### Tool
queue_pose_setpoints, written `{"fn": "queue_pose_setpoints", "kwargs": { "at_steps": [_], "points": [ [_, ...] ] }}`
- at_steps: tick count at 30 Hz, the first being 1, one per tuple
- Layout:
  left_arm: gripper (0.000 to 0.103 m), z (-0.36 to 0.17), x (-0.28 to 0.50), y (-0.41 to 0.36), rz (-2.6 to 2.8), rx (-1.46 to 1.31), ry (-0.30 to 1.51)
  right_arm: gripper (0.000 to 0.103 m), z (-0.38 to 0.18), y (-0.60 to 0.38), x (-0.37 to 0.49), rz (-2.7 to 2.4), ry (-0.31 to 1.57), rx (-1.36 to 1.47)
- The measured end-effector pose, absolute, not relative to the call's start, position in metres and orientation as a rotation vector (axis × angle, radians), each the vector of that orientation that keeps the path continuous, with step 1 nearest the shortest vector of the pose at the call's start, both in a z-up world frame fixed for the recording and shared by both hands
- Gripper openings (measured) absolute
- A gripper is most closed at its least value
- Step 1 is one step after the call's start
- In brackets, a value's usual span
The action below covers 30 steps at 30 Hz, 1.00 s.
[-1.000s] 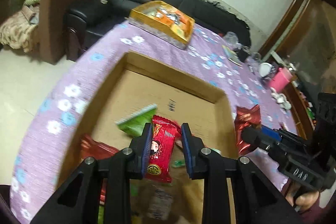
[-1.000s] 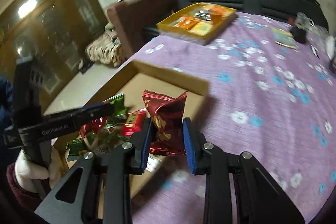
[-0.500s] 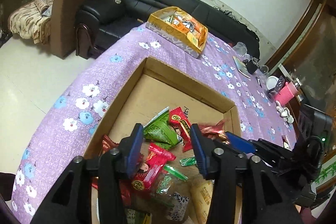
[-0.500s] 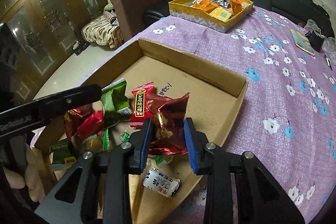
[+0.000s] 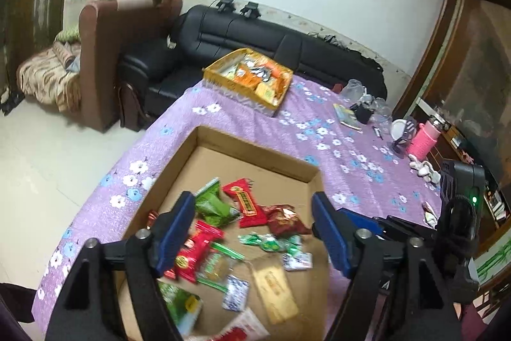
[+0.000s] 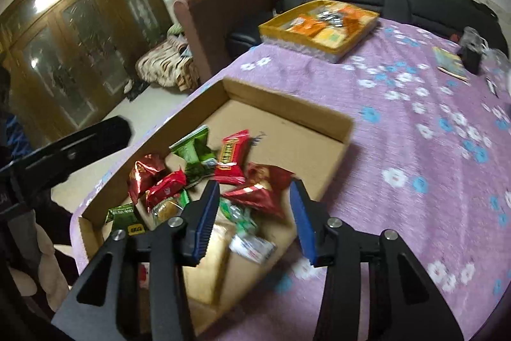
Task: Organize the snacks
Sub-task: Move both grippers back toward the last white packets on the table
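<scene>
Snacks heaped at the box's near end; left tongs and right tongs spread, empty, hovering for another pick.

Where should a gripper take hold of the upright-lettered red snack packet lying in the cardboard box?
Probably across the long sides of the red packet, coming from above: it lies flat in the cardboard box, narrow enough for open jaws, and its far end is free of the green packet.

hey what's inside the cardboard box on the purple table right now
The cardboard box holds loose snacks at its near end: green packet, red packets, dark red foil bag, small wrapped candies. The black gripper arms cover the nearest corner.
</scene>
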<state>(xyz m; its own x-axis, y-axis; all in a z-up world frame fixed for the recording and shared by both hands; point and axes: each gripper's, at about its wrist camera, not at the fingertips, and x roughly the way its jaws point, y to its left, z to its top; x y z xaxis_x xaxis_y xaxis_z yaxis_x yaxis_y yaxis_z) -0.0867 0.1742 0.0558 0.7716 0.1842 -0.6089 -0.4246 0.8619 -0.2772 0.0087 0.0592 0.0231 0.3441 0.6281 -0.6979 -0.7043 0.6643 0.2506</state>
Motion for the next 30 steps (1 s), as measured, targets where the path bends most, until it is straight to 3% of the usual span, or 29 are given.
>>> {"fn": "queue_pose_setpoints", "kwargs": {
  "at_steps": [13, 30],
  "points": [
    [0.083, 0.033, -0.058, 0.087, 0.204, -0.404, 0.733, 0.051, 0.016, -0.073, 0.025, 0.643, 0.875, 0.112],
    [0.083, -0.009, 0.011, -0.005, 0.079, -0.259, 0.900, 0.057, -0.010, -0.173, 0.059, 0.389, 0.832, 0.104]
  ]
}}
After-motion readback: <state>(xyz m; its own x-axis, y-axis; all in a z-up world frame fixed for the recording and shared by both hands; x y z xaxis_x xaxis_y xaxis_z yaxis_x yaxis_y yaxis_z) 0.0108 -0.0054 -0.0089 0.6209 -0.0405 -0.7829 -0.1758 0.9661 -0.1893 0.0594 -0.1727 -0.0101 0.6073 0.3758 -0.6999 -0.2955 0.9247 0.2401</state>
